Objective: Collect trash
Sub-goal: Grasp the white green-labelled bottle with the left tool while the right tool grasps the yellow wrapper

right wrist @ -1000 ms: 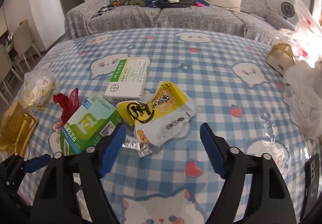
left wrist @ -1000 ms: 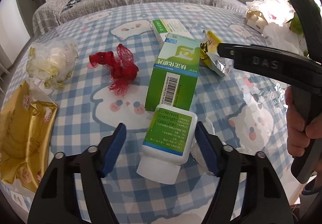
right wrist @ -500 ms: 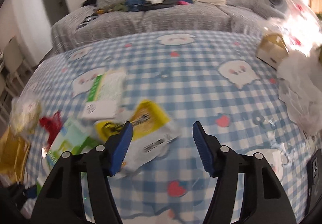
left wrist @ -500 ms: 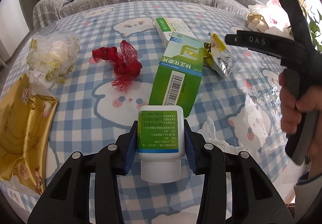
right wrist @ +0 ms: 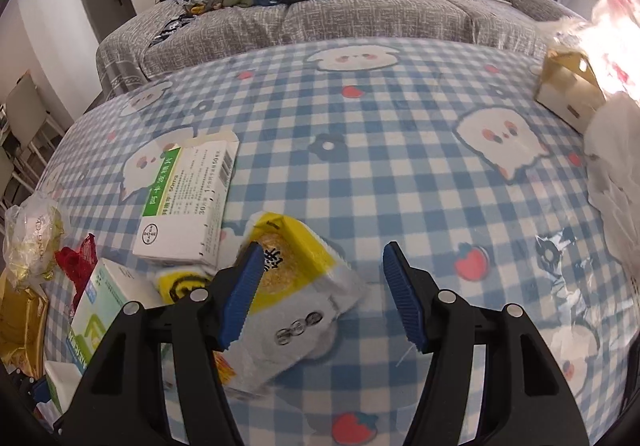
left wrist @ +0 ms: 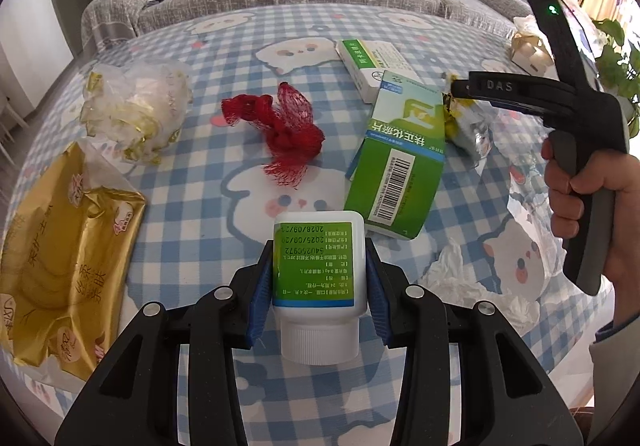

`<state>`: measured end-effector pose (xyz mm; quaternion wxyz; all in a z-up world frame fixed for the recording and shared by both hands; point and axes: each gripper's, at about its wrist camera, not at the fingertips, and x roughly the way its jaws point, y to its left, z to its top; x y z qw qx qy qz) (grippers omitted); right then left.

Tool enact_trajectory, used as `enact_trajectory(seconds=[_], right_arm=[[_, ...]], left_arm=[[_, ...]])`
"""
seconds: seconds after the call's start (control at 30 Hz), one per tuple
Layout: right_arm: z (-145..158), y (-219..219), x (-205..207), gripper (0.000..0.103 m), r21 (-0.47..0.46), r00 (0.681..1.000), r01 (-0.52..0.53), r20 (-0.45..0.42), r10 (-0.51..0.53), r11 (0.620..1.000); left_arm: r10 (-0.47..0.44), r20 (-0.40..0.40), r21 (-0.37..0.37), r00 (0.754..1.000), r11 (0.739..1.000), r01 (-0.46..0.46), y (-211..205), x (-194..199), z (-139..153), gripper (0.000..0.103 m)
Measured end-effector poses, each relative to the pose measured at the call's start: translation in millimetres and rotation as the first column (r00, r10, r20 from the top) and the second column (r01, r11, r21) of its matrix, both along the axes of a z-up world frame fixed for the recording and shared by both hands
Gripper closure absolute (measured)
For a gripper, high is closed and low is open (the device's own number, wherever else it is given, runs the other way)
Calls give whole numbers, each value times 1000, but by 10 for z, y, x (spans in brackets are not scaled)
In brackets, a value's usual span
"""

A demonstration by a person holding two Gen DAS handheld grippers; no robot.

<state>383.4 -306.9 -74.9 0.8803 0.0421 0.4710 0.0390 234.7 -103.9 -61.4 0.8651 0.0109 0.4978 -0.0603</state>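
Note:
My left gripper (left wrist: 318, 278) is shut on a white pill bottle with a green label (left wrist: 316, 266), cap toward the camera, held above the checked tablecloth (left wrist: 224, 49). Ahead lie a green medicine box (left wrist: 400, 161), a white-and-green box (left wrist: 372, 65), a red mesh net (left wrist: 280, 129), a crumpled clear wrapper (left wrist: 136, 109) and a gold packet (left wrist: 60, 266). My right gripper (right wrist: 320, 286) is open above a yellow-and-silver snack bag (right wrist: 296, 302); its left finger is over the bag. The right gripper's body also shows in the left wrist view (left wrist: 560, 101).
White tissue (left wrist: 472, 286) lies at the table's right front. A small carton (right wrist: 568, 89) and white plastic bags (right wrist: 616, 161) sit at the right edge. A grey sofa (right wrist: 340, 5) with clothes stands behind the table. Chairs (right wrist: 24, 121) stand at the left.
My left gripper closed on the pill bottle and lifted it off the cloth. My right gripper rose and shifted over the snack bag, staying open.

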Motion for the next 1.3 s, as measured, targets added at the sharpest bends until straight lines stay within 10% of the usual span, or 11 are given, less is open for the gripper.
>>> enact_trajectory(seconds=[0.27,0.73,1.3], right_arm=[[-79,143,49,43,-61,1000,-22,-2,22,998],[-85,225,-14,100,-156,1000,-25,15,27,987],[0,-187,-33,103,-107,999,43,-7,-44,993]], left_arm=[[8,6,-1,1000,1000,-8,66,17,10,62],[16,6,-8,1000,1000,-16,100,29,21,62],[27,14,-14,1000,1000,-26,138,76,37,62]])
